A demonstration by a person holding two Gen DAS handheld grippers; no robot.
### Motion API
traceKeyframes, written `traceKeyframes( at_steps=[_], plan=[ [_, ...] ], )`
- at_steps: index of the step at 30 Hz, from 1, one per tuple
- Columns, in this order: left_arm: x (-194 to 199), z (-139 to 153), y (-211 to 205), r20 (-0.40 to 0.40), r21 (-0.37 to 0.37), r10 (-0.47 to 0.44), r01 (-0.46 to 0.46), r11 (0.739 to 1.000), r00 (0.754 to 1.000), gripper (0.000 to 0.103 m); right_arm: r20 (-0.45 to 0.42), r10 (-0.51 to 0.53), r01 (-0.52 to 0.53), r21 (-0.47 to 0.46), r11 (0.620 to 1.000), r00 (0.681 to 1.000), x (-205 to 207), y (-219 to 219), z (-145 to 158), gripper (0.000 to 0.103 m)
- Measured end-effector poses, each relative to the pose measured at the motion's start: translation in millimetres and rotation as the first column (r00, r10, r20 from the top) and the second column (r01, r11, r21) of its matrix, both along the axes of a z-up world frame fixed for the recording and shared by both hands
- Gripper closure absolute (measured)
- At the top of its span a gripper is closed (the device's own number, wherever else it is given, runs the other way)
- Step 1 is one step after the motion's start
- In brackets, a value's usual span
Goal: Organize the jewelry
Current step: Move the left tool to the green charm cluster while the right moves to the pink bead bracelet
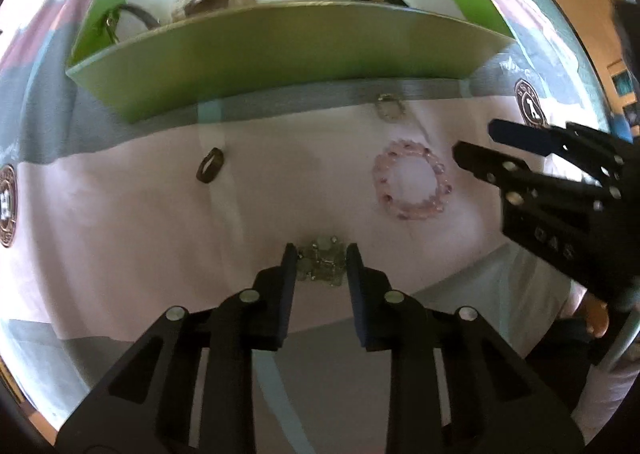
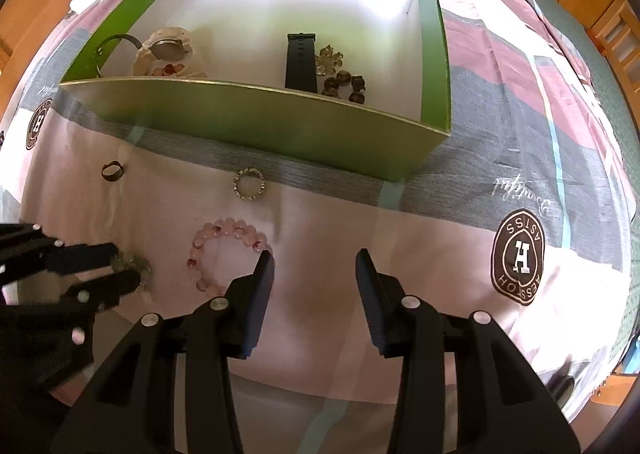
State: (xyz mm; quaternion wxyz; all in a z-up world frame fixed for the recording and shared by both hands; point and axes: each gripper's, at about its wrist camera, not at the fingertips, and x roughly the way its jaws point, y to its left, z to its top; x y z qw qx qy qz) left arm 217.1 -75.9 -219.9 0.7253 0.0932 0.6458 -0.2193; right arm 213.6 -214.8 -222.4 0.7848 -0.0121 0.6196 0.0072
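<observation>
A: What is the left gripper [image 1: 321, 254] doing?
B: Its fingers [image 1: 289, 258] are sitting either side of a pale green bead cluster [image 1: 322, 262] lying on the bedspread [image 1: 120, 238]; whether they are actually pinching it cannot be told.
A: And the right gripper [image 2: 315, 258]?
B: Its fingers [image 2: 265, 266] are standing spread and gripping nothing, hovering just right of the pink bead bracelet [image 2: 224, 254], the left finger overlapping its near right edge.
A: Where is the rest of the jewelry lying?
B: A sparkly ring [image 2: 249, 183] and a dark ring [image 2: 112, 170] are resting on the bedspread just near of the green box [image 2: 280, 121]. Inside the box, a black watch strap [image 2: 301, 61], dark beads [image 2: 344, 83] and a clear flower piece [image 2: 329, 58] are lying toward the right, a round pale piece [image 2: 168, 49] toward the left.
</observation>
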Motion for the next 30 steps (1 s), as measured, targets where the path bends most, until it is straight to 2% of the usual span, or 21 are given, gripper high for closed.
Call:
traceKeyframes(
  at_steps=[2, 3, 7, 9, 14, 16, 17, 18, 19, 23, 26, 28, 30],
  plan=[
    [-1, 6, 1, 0.055, 0.041, 0.011, -0.013, 0.999, 0.998, 0.042, 0.009, -0.012, 0.012, 0.004, 1.0, 1.0, 1, -2, 2, 0.052],
    [1, 8, 3, 0.077, 0.051, 0.029, -0.033, 0.998, 0.997, 0.039, 0.016, -0.02, 0.02, 0.006, 1.0, 1.0, 1, -4, 3, 0.051],
    [12, 11, 16, 0.085, 0.044, 0.122, -0.126, 0.991, 0.989, 0.037, 0.035, -0.05, 0.049, 0.033, 0.998, 0.998, 3, -7, 3, 0.051],
    [16, 7, 21, 0.069, 0.051, 0.154, -0.158, 0.986, 0.986, 0.036, 0.03, -0.021, 0.02, 0.025, 0.999, 0.999, 4, -1, -3, 0.051],
    [17, 1, 23, 0.065, 0.085, 0.143, -0.149, 0.985, 0.988, 0.031, 0.022, 0.061, -0.06, -0.042, 0.997, 0.998, 6, 20, -18, 0.054],
    [16, 2, 20, 0.069, 0.087, 0.139, -0.145, 0.986, 0.988, 0.03, -0.003, 0.107, -0.107, -0.06, 0.992, 0.994, 6, 27, -24, 0.07],
    [16, 2, 20, 0.07, 0.088, 0.137, -0.143, 0.986, 0.988, 0.03, -0.01, 0.14, -0.141, -0.065, 0.988, 0.99, 4, 31, -24, 0.074],
    [15, 2, 19, 0.07, 0.089, 0.135, -0.141, 0.986, 0.988, 0.03, -0.028, 0.177, -0.178, -0.061, 0.982, 0.984, 2, 35, -23, 0.085],
    [17, 2, 21, 0.069, 0.089, 0.133, -0.139, 0.986, 0.989, 0.03, -0.043, 0.194, -0.196, -0.053, 0.979, 0.98, -1, 37, -22, 0.091],
    [15, 1, 15, 0.068, 0.095, 0.123, -0.129, 0.987, 0.99, 0.03, -0.086, 0.253, -0.255, -0.01, 0.967, 0.964, -14, 35, -17, 0.092],
    [13, 5, 24, 0.07, 0.081, 0.12, -0.126, 0.989, 0.99, 0.027, -0.065, 0.301, -0.3, 0.017, 0.954, 0.951, -30, 32, -4, 0.092],
    [16, 12, 26, 0.071, 0.068, 0.115, -0.12, 0.991, 0.991, 0.025, -0.034, 0.28, -0.279, 0.031, 0.96, 0.959, -35, 25, 6, 0.092],
    [16, 15, 25, 0.068, 0.058, 0.106, -0.11, 0.992, 0.992, 0.024, -0.014, 0.2, -0.2, 0.004, 0.98, 0.98, -36, 6, 12, 0.09]
  ],
)
